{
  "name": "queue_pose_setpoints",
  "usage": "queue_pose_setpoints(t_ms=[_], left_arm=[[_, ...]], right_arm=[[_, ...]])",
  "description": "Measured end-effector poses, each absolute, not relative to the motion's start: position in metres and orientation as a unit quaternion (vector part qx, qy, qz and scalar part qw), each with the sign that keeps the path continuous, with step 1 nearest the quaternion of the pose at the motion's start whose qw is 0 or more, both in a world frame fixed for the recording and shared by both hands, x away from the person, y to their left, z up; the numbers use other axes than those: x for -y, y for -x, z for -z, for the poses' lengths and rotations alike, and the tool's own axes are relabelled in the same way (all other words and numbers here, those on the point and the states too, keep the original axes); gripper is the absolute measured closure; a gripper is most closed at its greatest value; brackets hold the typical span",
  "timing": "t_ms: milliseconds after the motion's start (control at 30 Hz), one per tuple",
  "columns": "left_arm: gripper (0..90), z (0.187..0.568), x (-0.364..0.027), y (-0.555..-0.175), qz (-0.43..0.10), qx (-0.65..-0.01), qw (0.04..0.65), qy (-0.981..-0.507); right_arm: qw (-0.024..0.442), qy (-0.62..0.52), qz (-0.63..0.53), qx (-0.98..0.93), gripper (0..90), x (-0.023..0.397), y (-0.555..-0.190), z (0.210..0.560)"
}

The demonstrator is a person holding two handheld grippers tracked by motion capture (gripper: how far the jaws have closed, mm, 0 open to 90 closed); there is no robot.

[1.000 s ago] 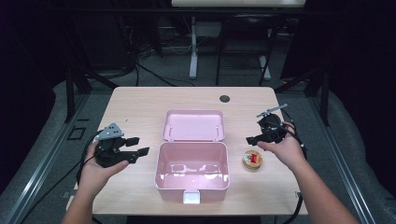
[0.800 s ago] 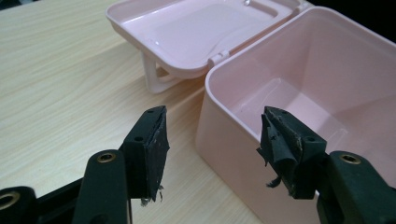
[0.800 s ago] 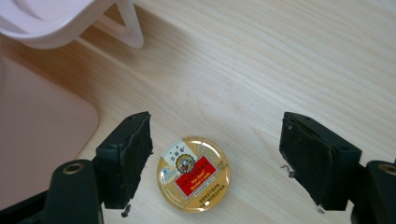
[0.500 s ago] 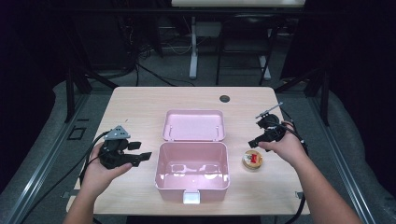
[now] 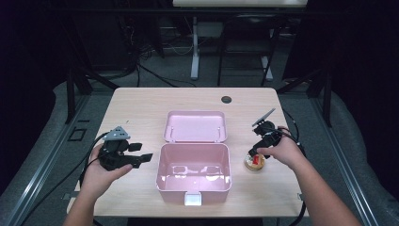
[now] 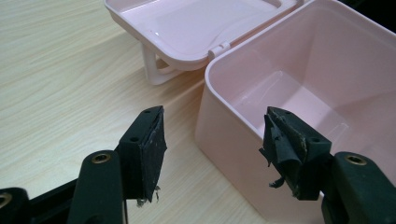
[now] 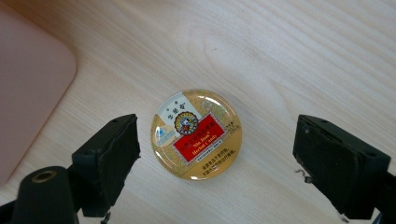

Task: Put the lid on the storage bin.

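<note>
two tools: right tool (image 7: 217, 154) wide open over tin (image 7: 196, 134).

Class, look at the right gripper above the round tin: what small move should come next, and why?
Probably lower the right gripper a little, then close. Its jaws have just been opening and now stand wide on either side of the round tin, touching nothing. The pink box beside it stands open.

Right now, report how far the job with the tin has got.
Done: the pink box stands open, lid back. In hand: the right gripper, fingers just opening wide, hangs over the round tin, not touching. Left: grip it, probably box it. The left gripper waits open.
</note>
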State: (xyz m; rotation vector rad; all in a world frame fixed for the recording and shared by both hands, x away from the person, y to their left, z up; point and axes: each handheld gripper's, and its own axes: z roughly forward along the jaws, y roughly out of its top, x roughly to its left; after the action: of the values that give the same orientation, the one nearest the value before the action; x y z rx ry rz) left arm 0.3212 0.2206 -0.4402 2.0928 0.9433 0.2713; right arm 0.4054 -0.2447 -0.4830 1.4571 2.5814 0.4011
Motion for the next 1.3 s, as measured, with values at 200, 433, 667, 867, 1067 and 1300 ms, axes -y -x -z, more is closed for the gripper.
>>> queue_pose_setpoints(t_ms=[200, 433, 667, 867, 1067, 1300], left_arm=[[38.1, 0.440, -0.222, -0.322, -0.107, -0.372, 0.402, -0.830], [38.1, 0.439, -0.223, -0.321, -0.104, -0.375, 0.404, -0.828], [38.1, 0.439, -0.222, -0.321, -0.103, -0.378, 0.404, -0.827], [38.1, 0.439, -0.223, -0.321, -0.104, -0.380, 0.405, -0.825], [38.1, 0.439, -0.223, -0.322, -0.102, -0.381, 0.406, -0.824], [38.1, 0.440, -0.224, -0.322, -0.101, -0.382, 0.405, -0.824]], right_arm=[[0.075, -0.487, -0.101, -0.864, 7.0, 0.238, -0.407, 0.491], [0.059, -0.494, -0.093, -0.863, 4.3, 0.232, -0.410, 0.507], [0.054, -0.491, -0.074, -0.866, 2.0, 0.228, -0.412, 0.519], [0.045, -0.493, -0.064, -0.866, 2.0, 0.227, -0.412, 0.528], [0.037, -0.495, -0.060, -0.866, 4.1, 0.229, -0.415, 0.535], [0.033, -0.497, -0.056, -0.866, 6.1, 0.228, -0.416, 0.541]])
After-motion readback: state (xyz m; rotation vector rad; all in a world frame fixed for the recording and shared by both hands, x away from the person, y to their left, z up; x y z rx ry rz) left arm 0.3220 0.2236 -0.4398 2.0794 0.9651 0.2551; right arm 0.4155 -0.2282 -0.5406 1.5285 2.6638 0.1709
